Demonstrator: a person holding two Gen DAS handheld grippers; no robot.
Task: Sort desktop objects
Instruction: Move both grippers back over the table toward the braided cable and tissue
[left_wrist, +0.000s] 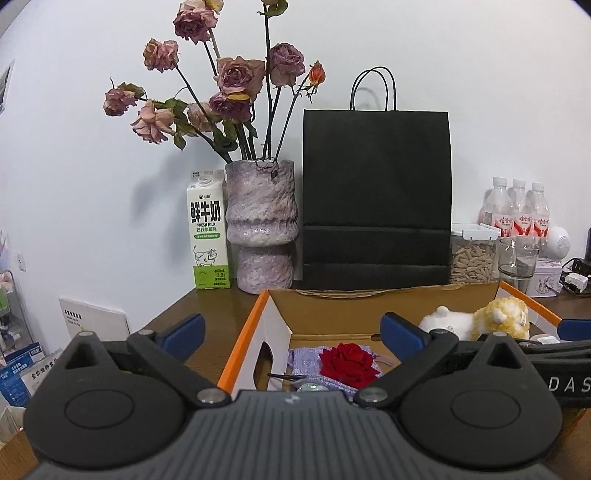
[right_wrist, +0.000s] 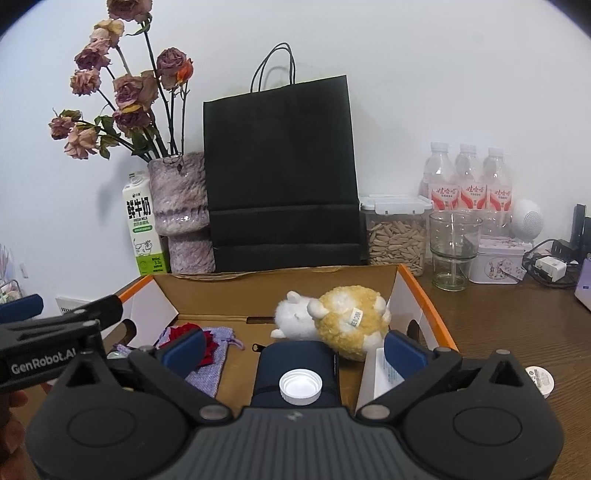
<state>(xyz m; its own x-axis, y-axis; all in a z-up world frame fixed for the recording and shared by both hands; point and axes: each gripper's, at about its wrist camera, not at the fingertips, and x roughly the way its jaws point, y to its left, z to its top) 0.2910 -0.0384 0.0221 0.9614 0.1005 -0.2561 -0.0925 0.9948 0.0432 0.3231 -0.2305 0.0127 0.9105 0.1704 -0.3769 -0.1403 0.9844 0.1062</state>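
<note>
Left tongs (left_wrist: 293, 334): level above the near left rim of the cardboard box (right_wrist: 280, 286), blue pads spread wide, nothing between them; body lettered "GenRobot.AI".
Right tongs (right_wrist: 293, 350): level above the box's near right part, pads spread wide, empty.
Cardboard box, orange-edged, open on the worktop (right_wrist: 517, 325). Contents: white bottle cap (right_wrist: 300, 386) on a dark navy case (right_wrist: 295, 373) at the near middle; red rose (left_wrist: 349, 363) on a lilac knit pouch (left_wrist: 306, 360) at the left; yellow-and-white plush toy (right_wrist: 343, 319) lying at the far right.
Behind the box, left to right: milk carton (left_wrist: 207, 236) reading "FRESH MILK"; mottled vase (left_wrist: 262, 225) of dried roses; black paper bag (left_wrist: 376, 195); lidded seed container (right_wrist: 397, 232); empty glass (right_wrist: 453, 249); three red-labelled water bottles (right_wrist: 467, 181).
</note>
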